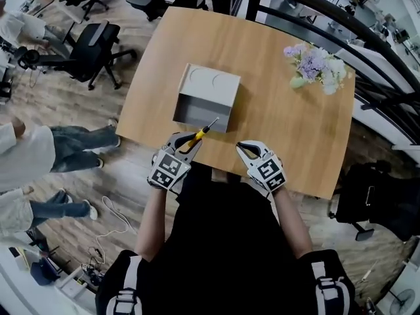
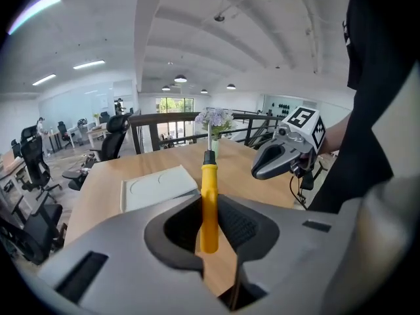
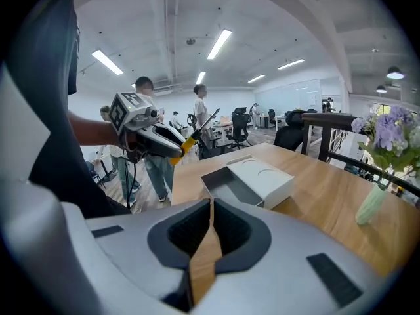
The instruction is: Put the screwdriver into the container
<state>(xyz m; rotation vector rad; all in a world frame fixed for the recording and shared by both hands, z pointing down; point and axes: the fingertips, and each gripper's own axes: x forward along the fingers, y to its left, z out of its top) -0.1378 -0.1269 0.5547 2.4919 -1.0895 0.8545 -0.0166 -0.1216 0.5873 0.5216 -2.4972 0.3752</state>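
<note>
The left gripper (image 1: 186,143) is closed on the screwdriver (image 1: 200,134): in the left gripper view both pads press on the yellow handle, which stands upright between the jaws, with the black collar and the metal shaft projecting beyond the jaw tips. The right gripper (image 1: 244,148) holds nothing; in the right gripper view its jaws stand together, with only a thin slit between the pads through which the wood shows. Both grippers sit at the near edge of the table (image 1: 282,130), side by side but apart, the left one in front of the container (image 1: 211,84). In the head view the shaft slants up and to the right from the left gripper, and its tip lies over the container's near wall; contact between the two cannot be confirmed. The container is a grey rectangular box. The part farther from the person is covered by a light panel with two round impressions; the near part is an open compartment with a darker floor and no visible contents. A vase of pale purple flowers (image 1: 315,67) stands well apart from the container, near the table's far right corner.
</note>
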